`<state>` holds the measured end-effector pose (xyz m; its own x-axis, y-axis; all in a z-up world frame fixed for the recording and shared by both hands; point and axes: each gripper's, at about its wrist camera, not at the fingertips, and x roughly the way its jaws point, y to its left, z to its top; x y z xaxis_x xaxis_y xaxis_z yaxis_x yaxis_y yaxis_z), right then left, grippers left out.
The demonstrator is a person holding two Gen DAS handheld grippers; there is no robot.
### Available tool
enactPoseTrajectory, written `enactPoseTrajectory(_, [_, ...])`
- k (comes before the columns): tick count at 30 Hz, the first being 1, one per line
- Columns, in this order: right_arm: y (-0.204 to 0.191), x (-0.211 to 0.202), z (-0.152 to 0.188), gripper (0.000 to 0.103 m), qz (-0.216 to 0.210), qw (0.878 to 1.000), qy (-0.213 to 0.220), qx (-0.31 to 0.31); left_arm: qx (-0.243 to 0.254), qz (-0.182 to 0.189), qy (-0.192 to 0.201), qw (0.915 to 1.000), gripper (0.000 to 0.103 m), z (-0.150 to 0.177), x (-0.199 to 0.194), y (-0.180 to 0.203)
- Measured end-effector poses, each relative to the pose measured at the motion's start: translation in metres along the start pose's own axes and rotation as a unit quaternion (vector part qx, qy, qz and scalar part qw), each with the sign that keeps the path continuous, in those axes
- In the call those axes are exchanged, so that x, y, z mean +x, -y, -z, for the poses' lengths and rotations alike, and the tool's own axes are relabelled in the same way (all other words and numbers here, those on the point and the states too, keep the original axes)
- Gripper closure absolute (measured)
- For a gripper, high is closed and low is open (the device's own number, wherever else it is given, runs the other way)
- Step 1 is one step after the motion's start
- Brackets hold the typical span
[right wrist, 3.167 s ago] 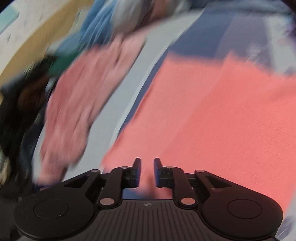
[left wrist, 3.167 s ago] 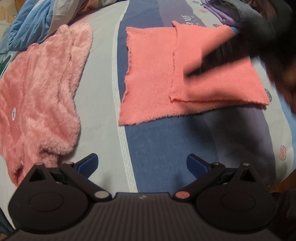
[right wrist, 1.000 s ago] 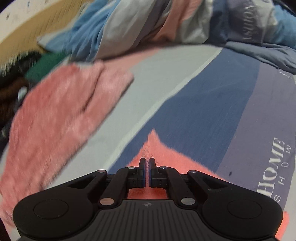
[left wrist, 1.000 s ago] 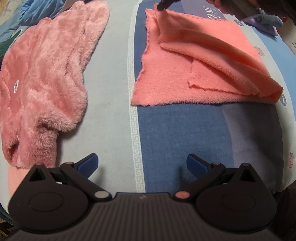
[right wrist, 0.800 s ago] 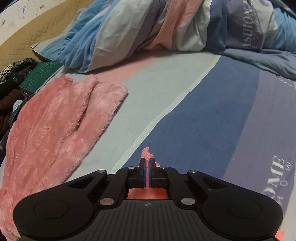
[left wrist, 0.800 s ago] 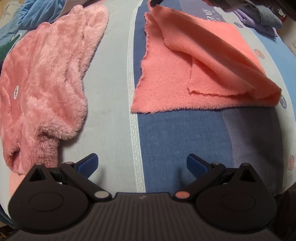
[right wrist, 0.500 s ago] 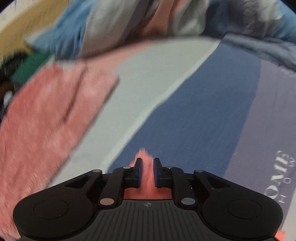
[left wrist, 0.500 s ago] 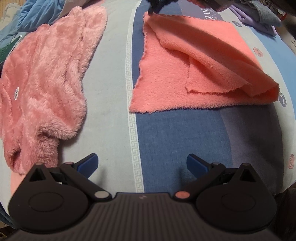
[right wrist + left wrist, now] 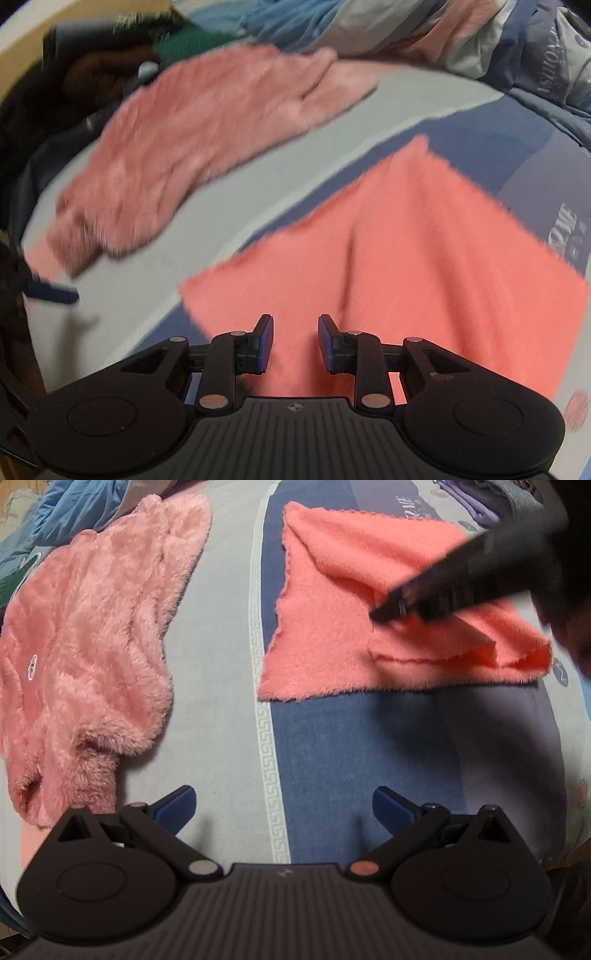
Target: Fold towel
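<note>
The left gripper (image 9: 283, 806) hangs above the bed with its blue-padded fingers (image 9: 177, 805) spread wide and nothing between them. Ahead of those fingers, and a little toward the right one, lies the coral-orange fleece towel (image 9: 325, 638) on the dark blue band of the striped bedsheet (image 9: 332, 760). The towel is partly folded — its right portion is doubled over, with a loose layered edge showing along the near side, while its left portion lies single and flat.

The right gripper (image 9: 295, 341) reaches in over the folded part of the towel; in the left wrist view it shows as a dark blurred bar (image 9: 461, 579) whose tip is down at the top layer, though whether it touches the cloth cannot be told. In its own view its blue-padded fingers (image 9: 264, 341) stand moderately apart with only towel surface (image 9: 424, 266) seen through the gap — they grip nothing.

Far off to the left of the left gripper's fingers lies a fluffy pink plush garment (image 9: 88, 642), crumpled on the pale grey-green stripe and well apart from the towel. Beyond it, at the far edge of the bed, is a bunched blue and grey quilt (image 9: 369, 26).
</note>
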<state>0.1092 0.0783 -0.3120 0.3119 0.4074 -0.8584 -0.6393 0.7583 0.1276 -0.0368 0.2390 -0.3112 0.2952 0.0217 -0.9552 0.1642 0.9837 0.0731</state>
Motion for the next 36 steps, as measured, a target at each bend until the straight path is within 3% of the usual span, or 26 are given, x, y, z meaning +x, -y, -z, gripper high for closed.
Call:
enactPoseTrajectory(7, [-0.016,0.021,0.005,0.077,0.071,0.997,-0.028,-0.009,0.01,-0.002,-0.004,0.9999,0.0,0.006,0.002,0.0])
enactPoseTrajectory(9, [-0.013,0.023,0.007,0.097,0.073,0.997,-0.033,-0.002,0.012,-0.001,-0.004,0.9999,0.0,0.006,0.002,0.002])
enactPoseTrajectory(10, [-0.01,0.023,0.007,0.1,0.071,0.997,-0.034,0.006,0.013,-0.001,-0.004,0.9999,0.0,0.005,0.003,0.002])
enactPoseTrajectory(14, [-0.006,0.004,0.002,0.101,0.037,0.999,-0.004,0.039,0.016,0.004,-0.003,0.9999,0.0,0.004,0.005,0.002])
enactPoseTrajectory(20, [-0.028,-0.023,-0.023,0.101,-0.074,0.995,0.049,0.05,0.013,-0.003,-0.008,0.9999,0.0,0.01,0.009,-0.003])
enactPoseTrajectory(23, [-0.045,-0.012,-0.03,0.101,-0.11,0.992,0.042,0.042,0.011,-0.012,-0.013,0.9998,0.0,0.015,0.012,-0.008])
enactPoseTrajectory(29, [-0.062,0.023,-0.027,0.101,-0.103,0.994,-0.011,0.034,-0.006,-0.016,-0.02,0.9997,0.0,0.023,0.013,-0.021])
enactPoseTrajectory(33, [-0.056,0.029,-0.021,0.09,-0.122,0.99,-0.018,0.062,-0.01,-0.014,-0.024,0.9996,0.0,0.027,0.016,-0.024])
enactPoseTrajectory(34, [-0.054,0.021,-0.021,0.088,-0.121,0.99,-0.003,0.072,-0.007,-0.015,-0.023,0.9996,0.0,0.028,0.015,-0.024])
enactPoseTrajectory(36, [-0.046,0.0,-0.017,0.073,-0.106,0.989,0.034,0.092,0.0,-0.017,-0.016,0.9997,0.0,0.026,0.012,-0.022])
